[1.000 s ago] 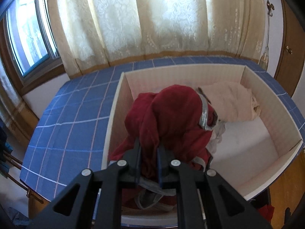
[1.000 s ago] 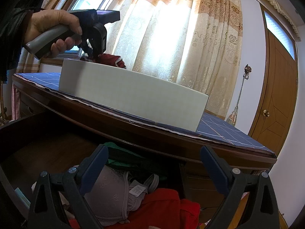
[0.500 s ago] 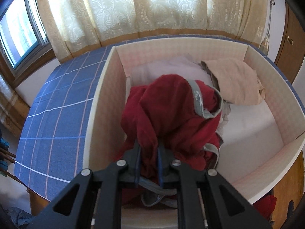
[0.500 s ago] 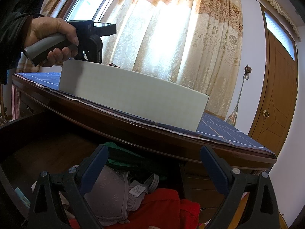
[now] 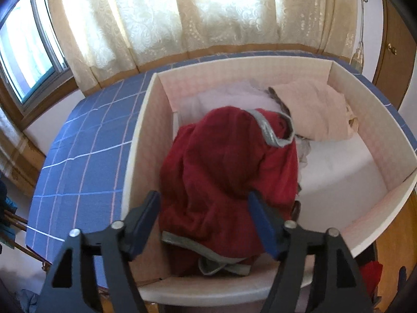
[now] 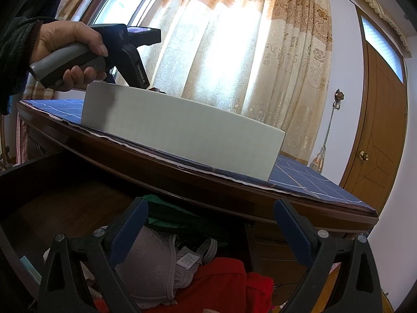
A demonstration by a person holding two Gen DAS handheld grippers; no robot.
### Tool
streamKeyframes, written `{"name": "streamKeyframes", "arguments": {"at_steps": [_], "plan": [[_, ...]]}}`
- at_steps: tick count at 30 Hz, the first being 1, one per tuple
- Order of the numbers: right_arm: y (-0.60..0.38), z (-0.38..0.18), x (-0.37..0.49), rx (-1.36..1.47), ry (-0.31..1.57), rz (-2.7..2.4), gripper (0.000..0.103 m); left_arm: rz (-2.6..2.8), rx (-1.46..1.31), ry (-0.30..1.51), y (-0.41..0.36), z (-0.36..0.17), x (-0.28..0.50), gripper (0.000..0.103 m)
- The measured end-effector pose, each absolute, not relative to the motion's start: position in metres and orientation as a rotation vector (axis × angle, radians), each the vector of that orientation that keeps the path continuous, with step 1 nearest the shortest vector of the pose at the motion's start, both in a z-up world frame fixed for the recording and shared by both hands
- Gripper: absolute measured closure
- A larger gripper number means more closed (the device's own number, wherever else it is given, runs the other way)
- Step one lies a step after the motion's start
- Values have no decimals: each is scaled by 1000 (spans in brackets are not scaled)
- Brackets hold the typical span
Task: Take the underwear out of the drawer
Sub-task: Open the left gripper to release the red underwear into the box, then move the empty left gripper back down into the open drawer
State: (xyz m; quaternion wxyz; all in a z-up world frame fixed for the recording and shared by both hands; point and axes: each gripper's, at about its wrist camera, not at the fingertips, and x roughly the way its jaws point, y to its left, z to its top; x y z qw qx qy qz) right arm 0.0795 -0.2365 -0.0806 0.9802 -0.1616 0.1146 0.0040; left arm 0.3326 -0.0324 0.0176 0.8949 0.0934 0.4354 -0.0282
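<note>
- As the left gripper (image 5: 203,215) has just been opening, its jaws stand apart with the red underwear (image 5: 229,172) between them, pads off the cloth; garment released into the white box (image 5: 146,130), centre frame.
- Right gripper (image 6: 211,221) is spread wide and empty, low in frame.
- Remaining underwear in the drawer (image 6: 52,195) lies directly below and ahead of the right gripper: grey bra (image 6: 153,260) beside its left finger, a red garment (image 6: 224,281) further right. Right hand is nearer.

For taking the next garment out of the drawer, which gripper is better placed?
Right. The right gripper is open just above the drawer's grey bra, while the left gripper, jaws just opened, is over the red underwear in the box.
</note>
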Motion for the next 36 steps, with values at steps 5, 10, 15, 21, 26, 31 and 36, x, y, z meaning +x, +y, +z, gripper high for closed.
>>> {"name": "streamKeyframes", "arguments": {"at_steps": [5, 10, 15, 21, 26, 31, 36], "plan": [[-237, -81, 79, -326, 230, 8, 4, -71, 206, 858, -34, 27, 320, 29], [-236, -81, 79, -328, 228, 7, 4, -70, 220, 809, -36, 34, 309, 8], [-238, -81, 77, -319, 221, 13, 4, -73, 211, 782, -33, 39, 296, 8], [-246, -78, 77, -280, 208, -6, 4, -85, 183, 720, -24, 41, 255, 8], [-259, -73, 81, -227, 214, -67, 4, -114, 203, 702, -24, 23, 216, 8], [-269, -70, 82, -195, 219, -107, 4, -176, 216, 780, -33, -12, 193, 8], [-275, -68, 82, -175, 220, -120, 4, -235, 239, 843, -55, -43, 175, 8]]}}
